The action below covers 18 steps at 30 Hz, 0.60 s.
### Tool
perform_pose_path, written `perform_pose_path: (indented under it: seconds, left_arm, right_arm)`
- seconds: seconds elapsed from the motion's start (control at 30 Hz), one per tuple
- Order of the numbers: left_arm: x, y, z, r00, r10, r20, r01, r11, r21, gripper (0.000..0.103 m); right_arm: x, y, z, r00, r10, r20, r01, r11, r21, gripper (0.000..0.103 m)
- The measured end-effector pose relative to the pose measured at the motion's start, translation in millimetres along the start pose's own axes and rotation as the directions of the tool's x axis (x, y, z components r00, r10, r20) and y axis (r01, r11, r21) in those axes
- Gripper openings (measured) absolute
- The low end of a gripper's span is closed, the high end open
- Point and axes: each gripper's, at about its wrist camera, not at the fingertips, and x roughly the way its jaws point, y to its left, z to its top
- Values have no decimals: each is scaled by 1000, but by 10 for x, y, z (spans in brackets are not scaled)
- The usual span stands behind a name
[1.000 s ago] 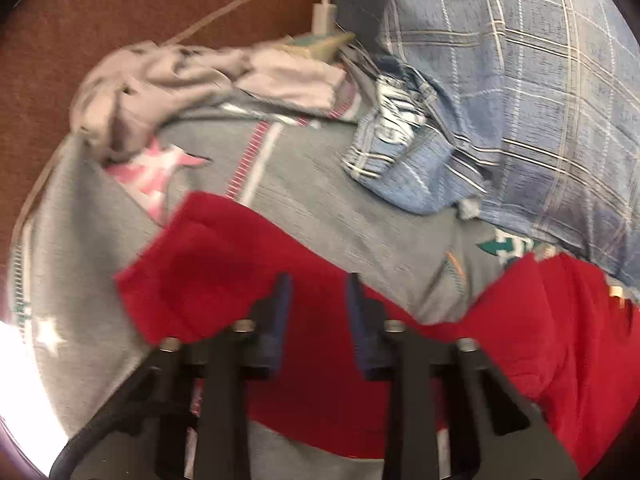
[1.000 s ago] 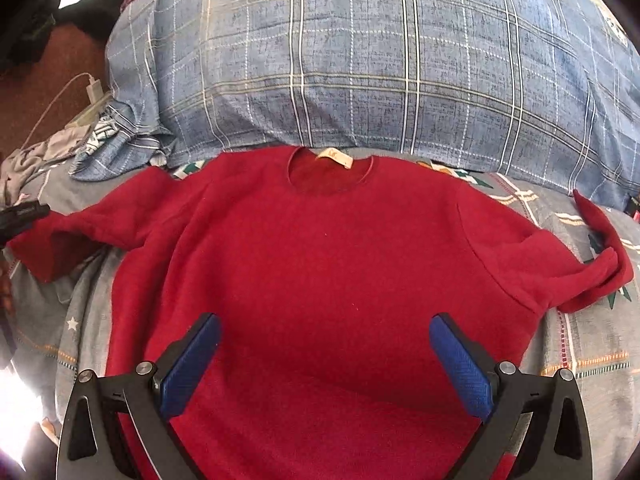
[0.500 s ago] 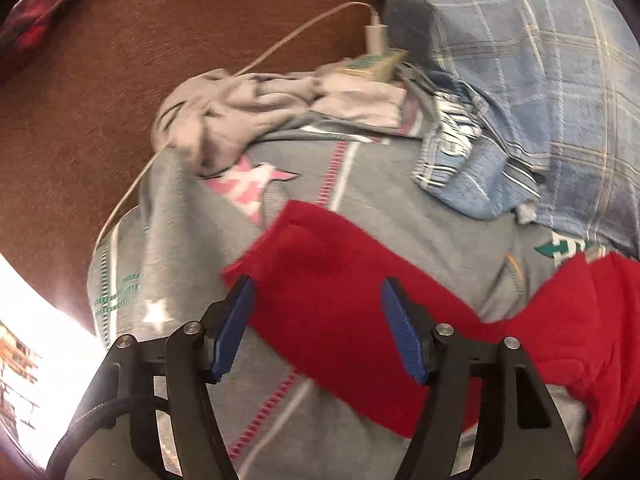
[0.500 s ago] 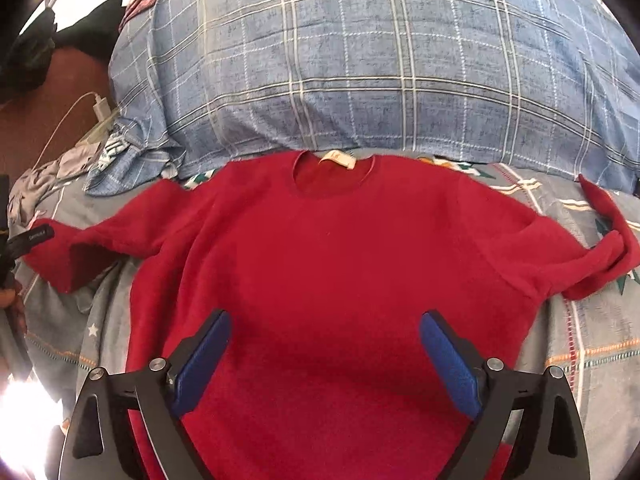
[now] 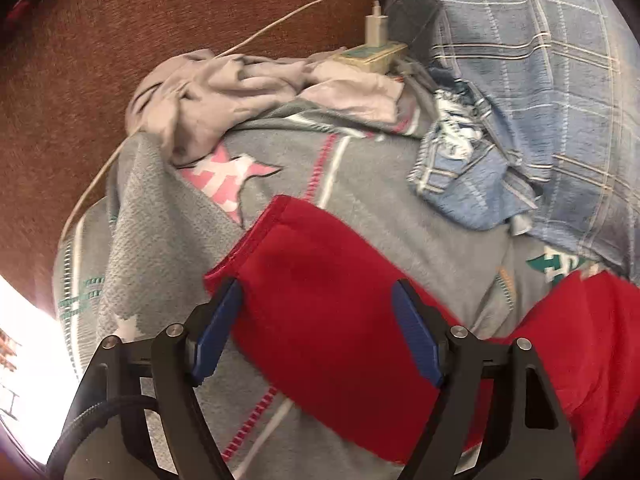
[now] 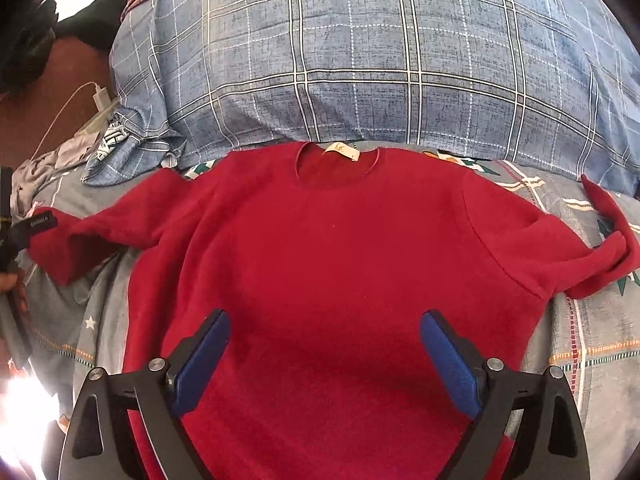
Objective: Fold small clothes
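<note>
A small red sweater [image 6: 340, 248] lies flat on a grey patterned blanket [image 6: 592, 344], neck and label toward the pillow. Its left sleeve [image 5: 316, 280] stretches out across the blanket; the right sleeve [image 6: 600, 256] is crumpled and folded over itself. My left gripper [image 5: 318, 294] hovers over the left sleeve's cuff end, its jaws opening, the sleeve lying between the blue pads without being pressed. My right gripper [image 6: 324, 324] stands open above the sweater's lower body, nothing pinched. The left gripper's tip [image 6: 36, 226] shows at the sleeve end in the right wrist view.
A blue plaid pillow [image 6: 380, 60] fills the far side. A crumpled grey garment [image 5: 224, 96], a power strip [image 5: 372, 58] with a white charger and cable [image 5: 280, 26], and a brown floor [image 5: 100, 40] lie to the left of the bed edge.
My left gripper was shut on the red sleeve and has opened wide, letting it lie on the blanket. The right gripper has stayed open over the sweater body.
</note>
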Motion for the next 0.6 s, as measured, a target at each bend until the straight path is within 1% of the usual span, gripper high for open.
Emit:
perform_pose_path:
  seconds: [0.03,0.07,0.1,0.13,0.17,0.2,0.23,0.3,0.33,0.37,0.43,0.5,0.53,0.57,0.6]
  left_arm:
    - [-13,-27,2,1000,-12,6,12,1000,9,71]
    - [-33,-50,4,1000,-15,13,14,1000,19,48]
    - [-62,-58,7,1000,-21,21,20,1000,23,12]
    - [-87,-57,16,999,-51,16,51,999,18,6]
    - [-132,-53,19,996,-94,10,94,996,4,6]
    - [-181,-62,17,993,-115,18,115,993,1,6]
    - [-283,-110,13,991,-128,43,127,992,18,6]
    - [-447,-198,3,986,-150,78,146,988,50,5]
    - [-557,-271,12,979,-181,95,174,982,71,5]
    - [-631,-328,18,975,-194,105,185,979,88,5]
    - [-740,-410,50,972,-199,122,187,977,103,5]
    - [-777,-441,83,973,-206,108,197,977,87,5]
    - [-770,-443,85,973,-212,89,205,976,75,5]
    - [-771,-427,72,974,-211,77,206,976,67,7]
    - [-756,-398,53,977,-207,57,204,977,57,11]
  right_arm:
    - [7,1,-1,1000,2,-2,-2,1000,1,94]
    - [8,-2,1,1000,7,-3,-7,1000,3,94]
    - [-3,-5,2,1000,13,2,-13,1000,5,94]
    - [-22,-10,6,1000,18,9,-18,1000,6,94]
    - [-43,-12,11,1000,21,19,-21,1000,4,93]
    - [-81,-22,17,999,24,38,-24,1000,0,88]
    - [-108,-34,27,999,25,49,-25,1000,-1,83]
    - [-142,-66,51,998,28,59,-28,1000,5,82]
    - [-162,-95,63,997,36,65,-37,999,16,81]
    - [-183,-127,71,996,44,75,-46,999,27,81]
    - [-211,-182,93,995,47,86,-51,998,48,81]
    - [-219,-217,102,995,50,84,-55,996,66,81]
    - [-226,-231,100,994,66,84,-72,995,75,81]
    - [-231,-233,99,991,100,86,-107,991,83,81]
    - [-233,-212,102,988,127,84,-134,988,83,81]
